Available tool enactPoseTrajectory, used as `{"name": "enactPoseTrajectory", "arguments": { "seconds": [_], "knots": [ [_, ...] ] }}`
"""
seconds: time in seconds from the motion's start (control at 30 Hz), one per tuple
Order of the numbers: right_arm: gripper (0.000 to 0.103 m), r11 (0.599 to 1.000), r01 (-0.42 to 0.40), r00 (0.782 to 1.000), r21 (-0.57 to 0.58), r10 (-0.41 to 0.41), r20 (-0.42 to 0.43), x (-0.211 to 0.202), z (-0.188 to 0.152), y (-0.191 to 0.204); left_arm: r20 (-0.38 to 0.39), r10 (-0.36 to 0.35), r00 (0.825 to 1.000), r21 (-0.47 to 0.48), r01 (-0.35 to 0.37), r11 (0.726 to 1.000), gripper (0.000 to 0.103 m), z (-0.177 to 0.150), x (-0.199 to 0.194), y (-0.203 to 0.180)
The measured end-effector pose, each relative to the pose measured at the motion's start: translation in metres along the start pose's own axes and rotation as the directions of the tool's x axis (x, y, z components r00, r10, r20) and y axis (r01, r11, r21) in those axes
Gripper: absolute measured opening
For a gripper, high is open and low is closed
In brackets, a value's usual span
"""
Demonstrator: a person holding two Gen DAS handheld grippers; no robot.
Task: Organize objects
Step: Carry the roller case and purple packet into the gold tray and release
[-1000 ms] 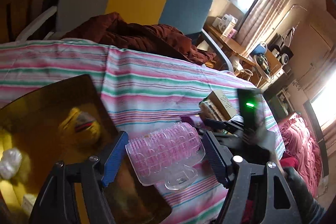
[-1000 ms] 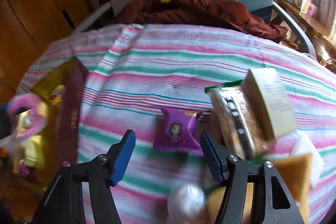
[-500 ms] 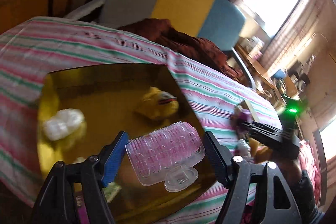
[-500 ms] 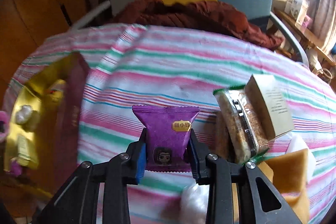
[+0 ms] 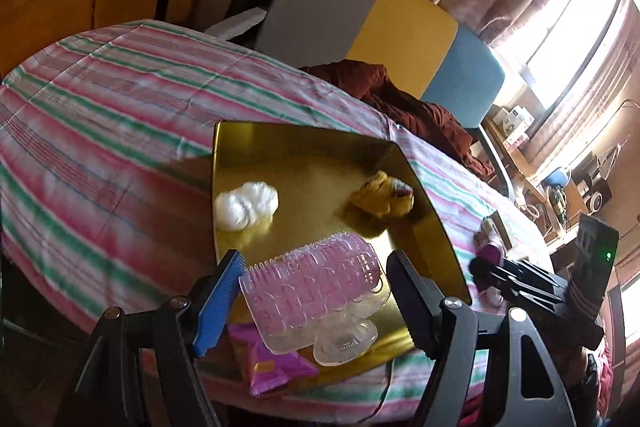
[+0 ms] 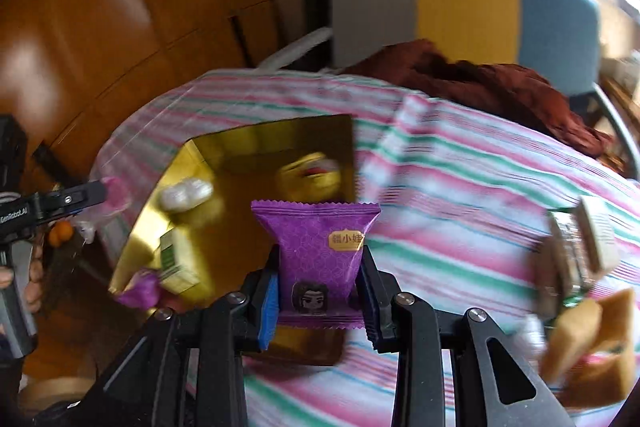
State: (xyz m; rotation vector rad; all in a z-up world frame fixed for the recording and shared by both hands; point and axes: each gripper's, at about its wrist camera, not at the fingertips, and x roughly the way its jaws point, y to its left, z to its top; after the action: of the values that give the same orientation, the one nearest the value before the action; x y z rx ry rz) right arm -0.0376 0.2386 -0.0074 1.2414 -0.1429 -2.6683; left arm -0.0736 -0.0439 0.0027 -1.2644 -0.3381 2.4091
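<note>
The purple snack packet stands upright between your right gripper's fingers, its lower half pinched between the two pads, its crimped top edge and yellow label rising clear above them. Those jaws have just been closing and now sit nearly together, clamped on the packet, which hangs in the air in front of the gold tray.

Your left gripper carries the clear pink bristled piece, which fills the gap from the blue pad to the black one. The jaws stand wide around it; whether the pads actually press on it you cannot tell from this view. It hovers over the near part of the gold tray.

In the tray lie a white ball towards the left and a yellow plush toy towards the right, well apart. A pink packet shows at the tray's near edge. The tray rests on the striped cloth.
</note>
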Motion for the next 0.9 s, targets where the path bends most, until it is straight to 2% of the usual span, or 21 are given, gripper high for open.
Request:
{"name": "enactPoseTrajectory", "arguments": {
  "seconds": [0.23,0.43,0.6,0.67,0.7,0.73,0.8,0.9],
  "knots": [
    [0.035,0.997,-0.058,0.997,-0.046,0.056,-0.046,0.016,-0.012,0.041,-0.012,0.034,0.999,0.063,-0.033,0.997,0.075,-0.018,0.001,-0.001],
    [0.035,0.996,-0.071,0.996,-0.055,0.068,-0.059,0.019,-0.013,0.052,-0.022,0.031,0.999,0.076,-0.030,0.997,0.075,-0.022,0.011,-0.004],
    [0.035,0.996,-0.072,0.995,-0.053,0.068,-0.074,0.025,-0.015,0.056,-0.046,0.072,0.996,0.053,-0.070,0.996,0.075,-0.023,0.018,0.004],
    [0.035,0.996,-0.072,0.994,-0.052,0.067,-0.091,0.031,-0.016,0.057,-0.051,0.092,0.994,0.046,-0.090,0.995,0.079,-0.024,0.018,0.006],
    [0.038,0.995,-0.085,0.991,-0.053,0.079,-0.107,0.035,-0.017,0.059,-0.050,0.102,0.994,0.048,-0.099,0.994,0.084,-0.024,0.018,0.007],
    [0.038,0.994,-0.094,0.989,-0.053,0.087,-0.122,0.038,-0.018,0.060,-0.046,0.104,0.993,0.050,-0.102,0.994,0.084,-0.024,0.017,0.007],
    [0.059,0.995,-0.093,0.987,-0.046,0.086,-0.138,0.043,-0.021,0.061,-0.044,0.098,0.994,0.053,-0.096,0.994,0.084,-0.024,0.017,0.007],
    [0.061,0.995,-0.090,0.984,-0.034,0.084,-0.155,0.050,-0.025,0.060,-0.057,0.120,0.991,0.061,-0.117,0.991,0.084,-0.026,0.021,0.006]
  ]
}}
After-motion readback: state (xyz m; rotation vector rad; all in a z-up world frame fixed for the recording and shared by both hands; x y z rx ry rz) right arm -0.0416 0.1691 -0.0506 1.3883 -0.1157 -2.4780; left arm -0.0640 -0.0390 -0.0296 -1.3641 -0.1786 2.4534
